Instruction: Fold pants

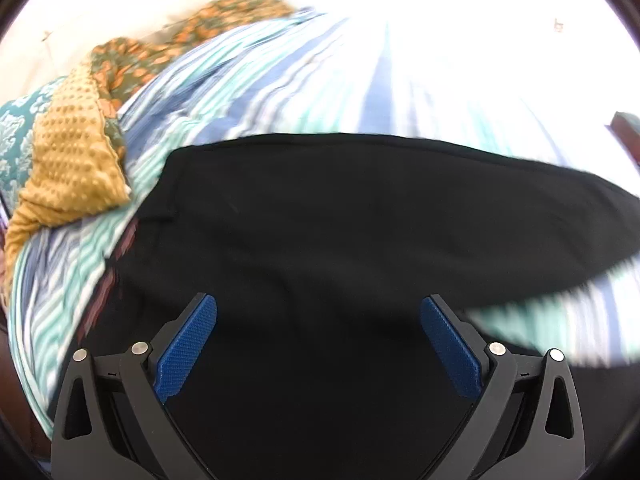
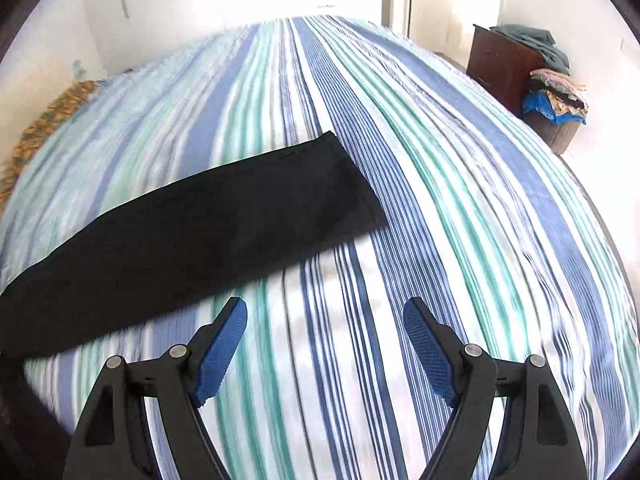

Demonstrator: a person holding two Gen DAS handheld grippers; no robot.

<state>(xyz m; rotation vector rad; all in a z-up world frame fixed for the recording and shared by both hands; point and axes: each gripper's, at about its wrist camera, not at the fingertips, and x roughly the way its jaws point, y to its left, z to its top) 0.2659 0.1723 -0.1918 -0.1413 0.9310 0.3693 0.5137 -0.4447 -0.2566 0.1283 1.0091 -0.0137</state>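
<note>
We judge the pants [image 2: 192,216] possibly halved lengthwise on the bed [image 2: 440,184]; cross folds remain. Both tools, left [image 1: 318,344] and right [image 2: 325,344], gape empty, hem at 11 o'clock.

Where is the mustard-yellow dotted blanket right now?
In the left wrist view, the yellow dotted blanket lies bunched at the left edge of the striped bedspread, beside the orange floral fabric and just left of the black pants.

Left gripper [image 1: 318,307]: fingers [image 1: 188,344] spread wide, blue pads facing inward, nothing between them.
Right gripper [image 2: 325,309]: fingers [image 2: 430,350] likewise spread wide, nothing held.
</note>
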